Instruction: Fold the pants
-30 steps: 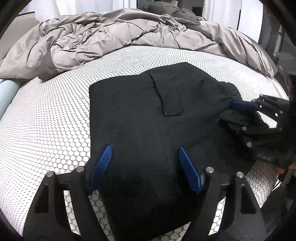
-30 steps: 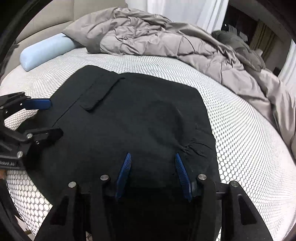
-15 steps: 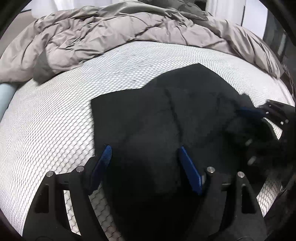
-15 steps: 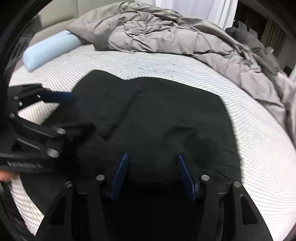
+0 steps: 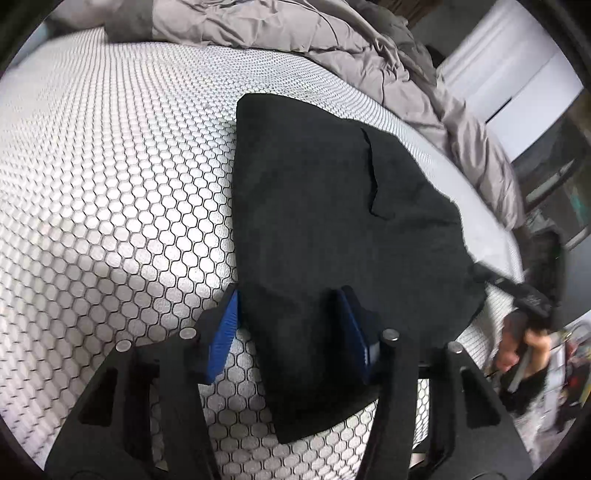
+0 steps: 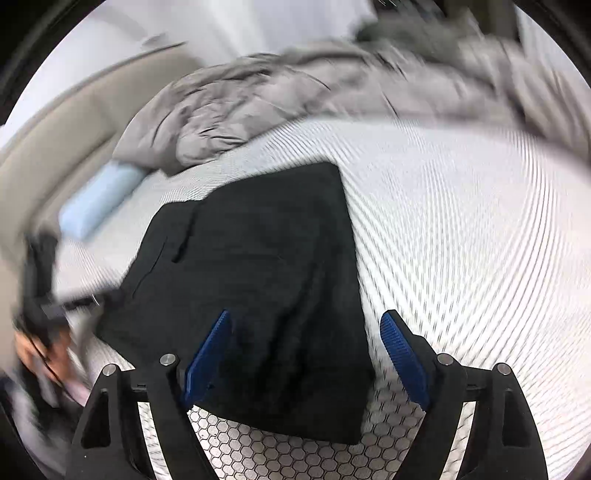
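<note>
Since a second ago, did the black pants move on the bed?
Yes. The pants are narrower now, their left side folded over toward the right, away from the blue pillow.

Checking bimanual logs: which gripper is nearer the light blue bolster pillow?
Left. The pillow lies far left on the bed; the left gripper is on that side, the right gripper over the pants' right edge.

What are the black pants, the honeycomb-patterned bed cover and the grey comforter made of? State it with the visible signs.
Black pants: matte, soft woven or knit cloth, probably cotton-like; no sheen, limp folds.
Honeycomb-patterned bed cover: white textile with dark hexagon lines; whether quilted or printed is unclear.
Grey comforter: smooth, slightly shiny puffy fabric, likely synthetic; crumpled creases.
</note>
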